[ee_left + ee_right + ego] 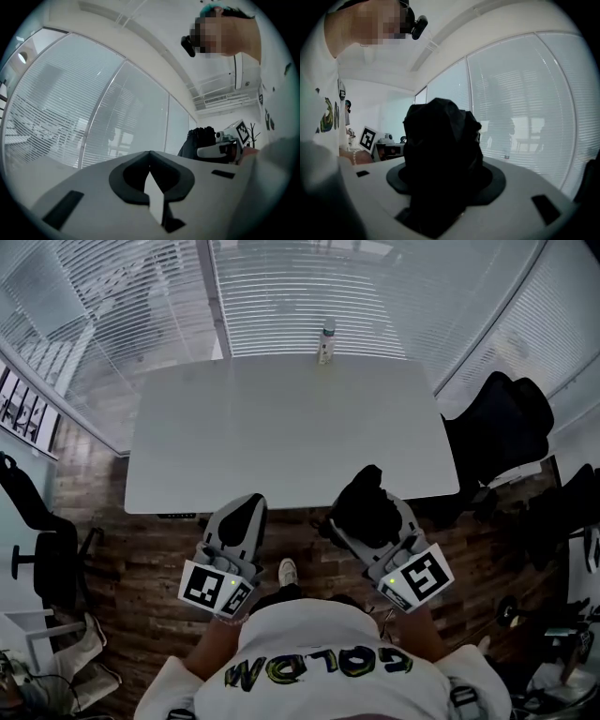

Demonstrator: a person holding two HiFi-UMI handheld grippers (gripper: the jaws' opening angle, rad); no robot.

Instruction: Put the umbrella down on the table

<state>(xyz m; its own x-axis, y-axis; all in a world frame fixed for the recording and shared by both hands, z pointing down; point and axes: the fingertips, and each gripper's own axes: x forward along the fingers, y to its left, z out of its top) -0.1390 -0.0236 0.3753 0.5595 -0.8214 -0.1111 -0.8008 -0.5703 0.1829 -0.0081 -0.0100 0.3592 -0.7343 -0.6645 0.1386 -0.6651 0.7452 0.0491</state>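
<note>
Head view: the left gripper (246, 505) and right gripper (375, 498) hang at the near edge of the white table (281, 427). The black folded umbrella (361, 507) is in the right gripper, just short of that edge. A bottle (326, 341) stands at the table's far edge.

Left gripper view: the left gripper (150, 157) has its jaw tips together, with nothing between them.

Right gripper view: the right gripper (440, 187) is clamped around the umbrella (440, 140).

The white table (281, 427) offers open passage over nearly its whole top. A small bottle (326, 341) stands upright at the middle of the far edge, a black office chair (497, 423) crowds the right end, and blind-covered glass walls (375, 296) close in behind.
</note>
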